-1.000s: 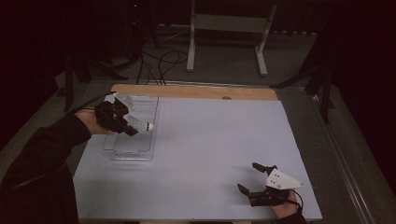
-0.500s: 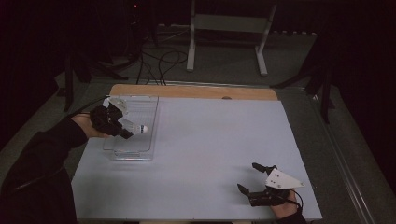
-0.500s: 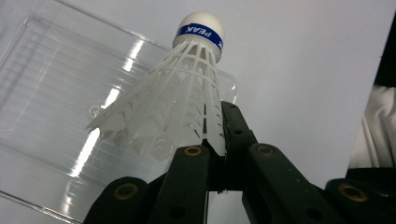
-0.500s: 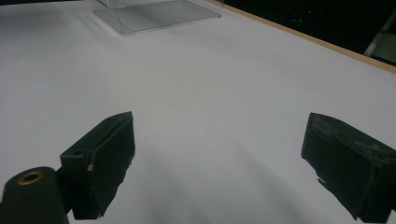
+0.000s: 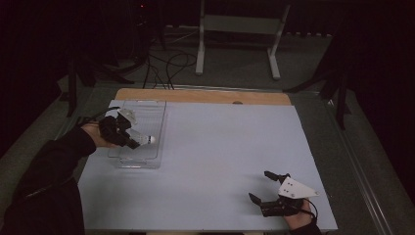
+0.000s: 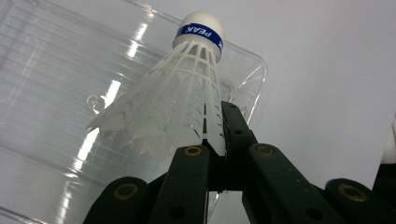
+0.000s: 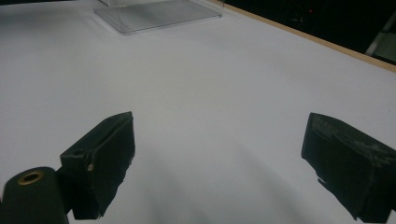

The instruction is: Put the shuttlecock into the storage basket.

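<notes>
Half the shuttlecock (image 6: 173,100) skirt hides the tray (image 6: 51,88).

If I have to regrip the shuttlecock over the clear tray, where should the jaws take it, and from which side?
Probably as the left gripper holds it now: across the open rim of the shuttlecock skirt, coming from behind the skirt end. The ribbed skirt flares wide there and gives the jaws an edge, while the rounded cork tip points away over the clear tray.

Left fingers (image 6: 219,140) clamped, right fingers (image 7: 107,154) spread
</notes>
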Action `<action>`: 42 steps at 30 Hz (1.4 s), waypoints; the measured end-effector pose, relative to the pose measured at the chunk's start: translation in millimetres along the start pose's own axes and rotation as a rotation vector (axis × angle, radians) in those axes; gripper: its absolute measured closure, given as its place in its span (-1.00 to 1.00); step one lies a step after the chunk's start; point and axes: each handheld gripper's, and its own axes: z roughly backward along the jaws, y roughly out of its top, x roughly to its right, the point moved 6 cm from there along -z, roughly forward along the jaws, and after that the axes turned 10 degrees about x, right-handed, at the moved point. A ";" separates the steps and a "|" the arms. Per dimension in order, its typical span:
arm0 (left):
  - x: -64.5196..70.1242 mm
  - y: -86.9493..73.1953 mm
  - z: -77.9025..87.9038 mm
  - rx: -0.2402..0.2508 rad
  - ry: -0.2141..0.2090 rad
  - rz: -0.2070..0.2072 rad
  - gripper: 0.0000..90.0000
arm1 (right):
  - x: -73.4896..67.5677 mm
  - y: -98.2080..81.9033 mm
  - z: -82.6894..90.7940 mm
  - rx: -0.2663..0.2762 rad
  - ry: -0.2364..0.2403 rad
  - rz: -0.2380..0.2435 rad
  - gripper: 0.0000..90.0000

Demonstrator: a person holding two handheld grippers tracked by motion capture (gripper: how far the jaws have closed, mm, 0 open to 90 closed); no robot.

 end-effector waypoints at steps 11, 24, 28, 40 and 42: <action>-6.9 -6.9 -17.1 -0.046 0.009 0.010 1.00 | 0.2 -0.6 -0.1 -0.002 0.003 -0.001 -0.78; -5.1 -7.5 -31.1 -0.083 -0.028 -0.004 1.00 | 0.5 -1.4 -0.3 -0.007 0.002 -0.006 -0.78; -6.0 -7.4 -34.0 -0.091 -0.026 -0.001 0.99 | 0.7 -1.7 -0.3 -0.007 0.003 -0.002 -0.78; -13.0 -4.3 -39.4 -0.109 0.027 0.122 0.17 | 1.3 -2.1 0.1 -0.011 0.000 -0.003 -0.78; -16.3 -3.9 -39.2 -0.109 0.056 0.137 -0.05 | 1.5 -2.2 0.4 -0.012 -0.001 -0.004 -0.78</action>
